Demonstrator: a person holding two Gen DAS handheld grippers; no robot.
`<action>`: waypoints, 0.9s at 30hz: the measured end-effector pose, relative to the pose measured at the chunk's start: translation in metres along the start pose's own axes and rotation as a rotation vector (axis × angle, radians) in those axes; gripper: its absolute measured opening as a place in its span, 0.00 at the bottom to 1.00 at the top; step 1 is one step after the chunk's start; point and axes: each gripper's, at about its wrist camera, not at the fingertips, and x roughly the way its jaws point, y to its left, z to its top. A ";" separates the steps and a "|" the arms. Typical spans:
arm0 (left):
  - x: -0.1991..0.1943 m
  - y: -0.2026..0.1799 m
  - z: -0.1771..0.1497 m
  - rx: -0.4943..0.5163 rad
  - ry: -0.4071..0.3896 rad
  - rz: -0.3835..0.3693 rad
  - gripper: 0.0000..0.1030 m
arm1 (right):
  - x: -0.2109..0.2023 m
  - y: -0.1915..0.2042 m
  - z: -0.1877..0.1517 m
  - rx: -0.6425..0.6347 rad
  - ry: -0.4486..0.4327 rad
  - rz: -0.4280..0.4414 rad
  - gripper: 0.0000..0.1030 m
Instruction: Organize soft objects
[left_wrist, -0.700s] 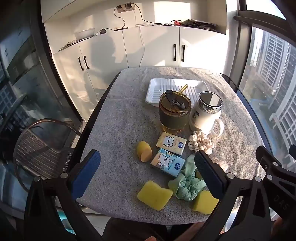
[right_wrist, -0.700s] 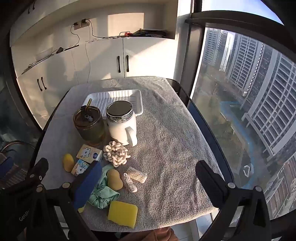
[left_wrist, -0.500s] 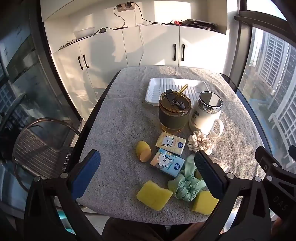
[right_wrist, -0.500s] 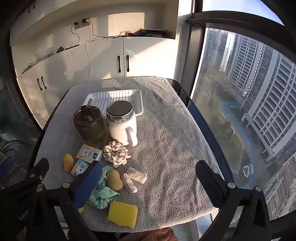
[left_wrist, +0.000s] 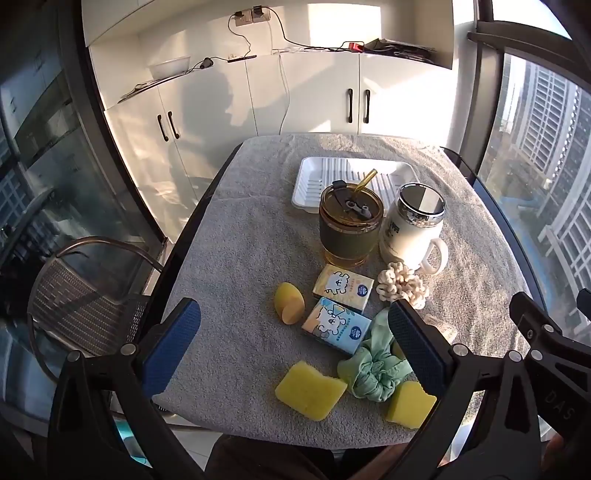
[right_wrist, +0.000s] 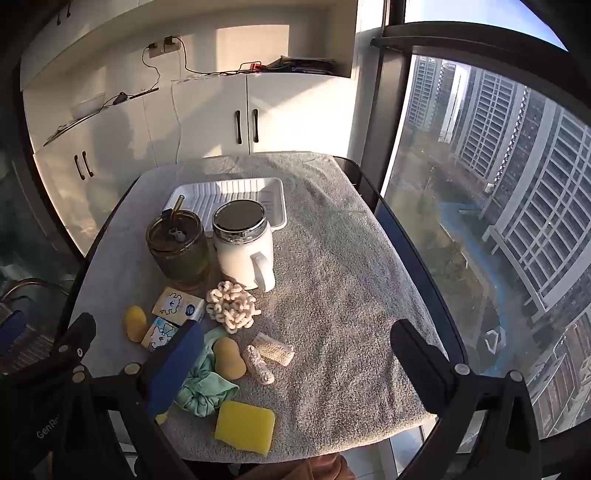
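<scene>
Jaws of left gripper (left_wrist: 291, 341) and right gripper (right_wrist: 295, 354) spread wide, empty. Two yellow sponges (left_wrist: 311, 395), two tissue packs (left_wrist: 336, 329), two cups (left_wrist: 349, 229).

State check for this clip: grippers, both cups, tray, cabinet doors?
left gripper: open, empty
right gripper: open, empty
amber cup: upright, lidded, straw in
white mug: upright, lid on
white tray: empty as far as visible
cabinet doors: shut

The tray (left_wrist: 306, 177) lies behind two cups (left_wrist: 349, 229), with the tissue packs (left_wrist: 342, 287) and sponges (left_wrist: 310, 389) in front.
</scene>
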 end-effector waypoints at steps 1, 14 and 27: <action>0.000 0.000 0.000 -0.001 0.001 0.000 1.00 | 0.000 0.000 0.000 0.001 0.000 0.002 1.00; 0.000 0.001 0.000 -0.001 0.000 -0.002 1.00 | 0.001 0.001 0.000 -0.008 -0.011 -0.002 1.00; -0.001 0.002 0.000 -0.003 -0.001 -0.003 1.00 | 0.000 0.002 0.000 -0.009 -0.012 -0.007 1.00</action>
